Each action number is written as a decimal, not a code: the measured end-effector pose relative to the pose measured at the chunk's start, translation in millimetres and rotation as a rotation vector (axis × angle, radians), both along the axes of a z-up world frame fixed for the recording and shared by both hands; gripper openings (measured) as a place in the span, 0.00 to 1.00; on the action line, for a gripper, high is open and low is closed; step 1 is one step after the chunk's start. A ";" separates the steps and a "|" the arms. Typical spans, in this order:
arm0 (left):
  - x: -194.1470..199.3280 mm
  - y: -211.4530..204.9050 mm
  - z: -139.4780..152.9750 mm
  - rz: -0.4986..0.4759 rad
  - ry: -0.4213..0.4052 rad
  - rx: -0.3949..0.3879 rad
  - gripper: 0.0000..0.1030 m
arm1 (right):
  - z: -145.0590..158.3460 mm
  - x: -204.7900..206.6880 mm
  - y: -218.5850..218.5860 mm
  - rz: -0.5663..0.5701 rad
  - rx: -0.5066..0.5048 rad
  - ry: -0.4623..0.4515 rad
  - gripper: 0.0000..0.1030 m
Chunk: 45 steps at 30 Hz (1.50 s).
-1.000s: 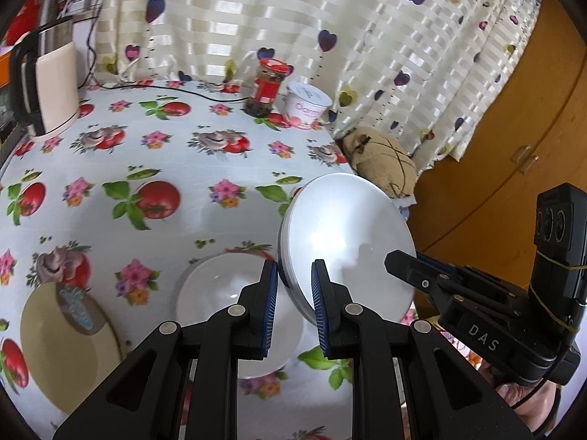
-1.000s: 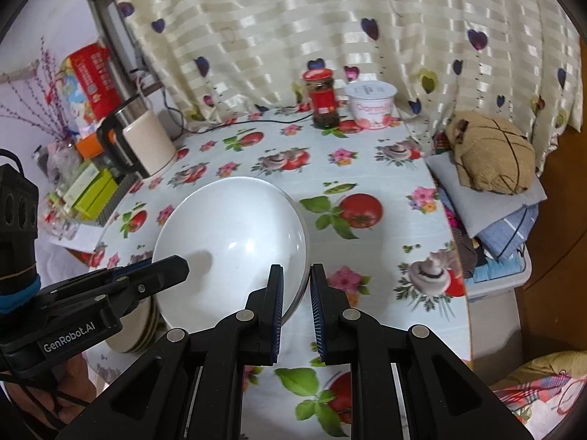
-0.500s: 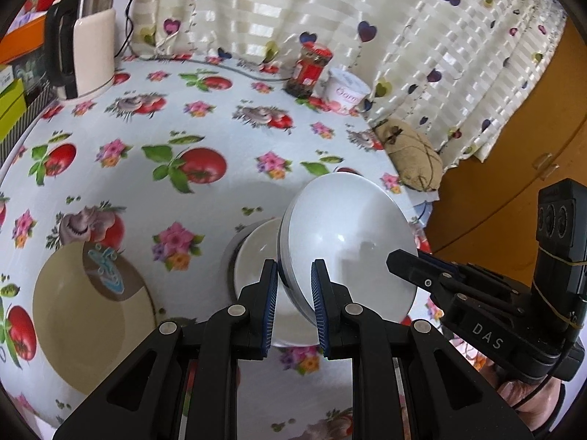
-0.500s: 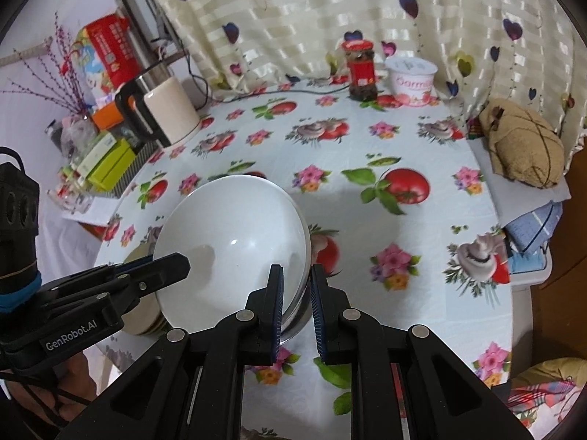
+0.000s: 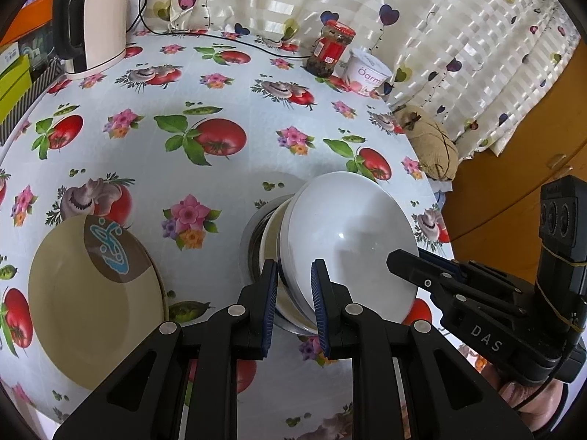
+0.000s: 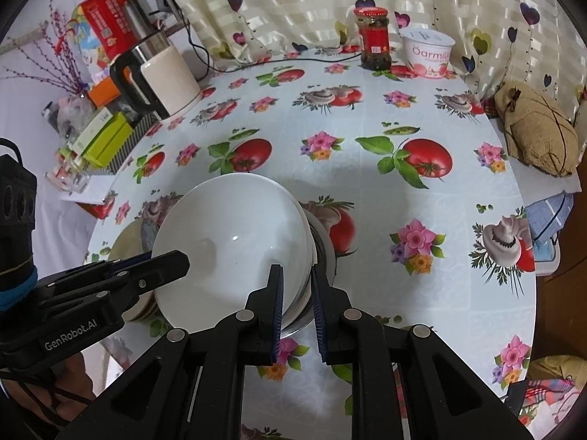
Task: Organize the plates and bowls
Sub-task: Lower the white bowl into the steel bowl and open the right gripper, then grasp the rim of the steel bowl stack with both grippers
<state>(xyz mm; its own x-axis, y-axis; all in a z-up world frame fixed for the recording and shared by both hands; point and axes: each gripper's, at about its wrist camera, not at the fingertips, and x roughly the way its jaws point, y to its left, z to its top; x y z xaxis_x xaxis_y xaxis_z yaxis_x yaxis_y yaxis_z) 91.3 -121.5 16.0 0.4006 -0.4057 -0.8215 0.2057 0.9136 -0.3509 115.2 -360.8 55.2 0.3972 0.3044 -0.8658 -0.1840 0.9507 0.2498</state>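
Observation:
A white bowl point(image 5: 352, 242) point(image 6: 234, 245) is held tilted by its rim between both grippers. My left gripper point(image 5: 291, 300) is shut on its near left rim, and in the right wrist view its tip point(image 6: 172, 258) shows at the left. My right gripper point(image 6: 296, 304) is shut on the opposite rim and reaches in from the right point(image 5: 407, 260). Right under the white bowl stands a steel bowl point(image 5: 249, 242) point(image 6: 324, 253) with a cream bowl point(image 5: 271, 238) nested in it. Whether they touch I cannot tell. A beige plate point(image 5: 91, 293) lies to the left.
A kettle point(image 5: 99, 25) stands at the table's back left. A red-lidded jar point(image 5: 332, 49) and a yogurt tub point(image 5: 367, 73) are at the back by the curtain. A brown bundle point(image 5: 433, 143) lies past the table's right edge point(image 5: 422, 168). Boxes point(image 6: 106, 135) crowd the left side.
Both grippers have carried the white bowl down and forward. It hung above the table and now sits low over the steel bowl stack.

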 end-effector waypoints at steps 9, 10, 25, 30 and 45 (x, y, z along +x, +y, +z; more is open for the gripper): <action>1.1 3.1 -5.7 0.007 0.016 0.000 0.19 | -8.4 2.8 3.5 0.012 -0.005 0.025 0.18; 0.6 2.9 -5.6 0.008 0.015 0.004 0.19 | -8.3 3.0 4.3 0.015 -0.007 0.023 0.18; -2.0 2.9 -1.2 0.005 -0.026 0.010 0.19 | -6.9 2.7 5.4 0.019 -0.009 0.015 0.26; -2.4 4.2 -1.8 0.002 -0.035 0.002 0.19 | -5.0 2.3 3.7 0.018 -0.008 0.002 0.30; -4.1 15.6 4.4 0.005 -0.094 -0.054 0.19 | 1.5 -2.1 -5.0 0.012 0.018 -0.038 0.30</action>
<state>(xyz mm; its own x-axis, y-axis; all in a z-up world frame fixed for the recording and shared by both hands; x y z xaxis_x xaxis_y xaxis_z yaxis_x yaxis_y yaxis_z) 87.2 -106.0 20.5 0.4773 -0.4464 -0.7569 0.2355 0.8948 -0.3793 113.1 -365.8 56.8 0.4257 0.3249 -0.8445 -0.2053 0.9436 0.2596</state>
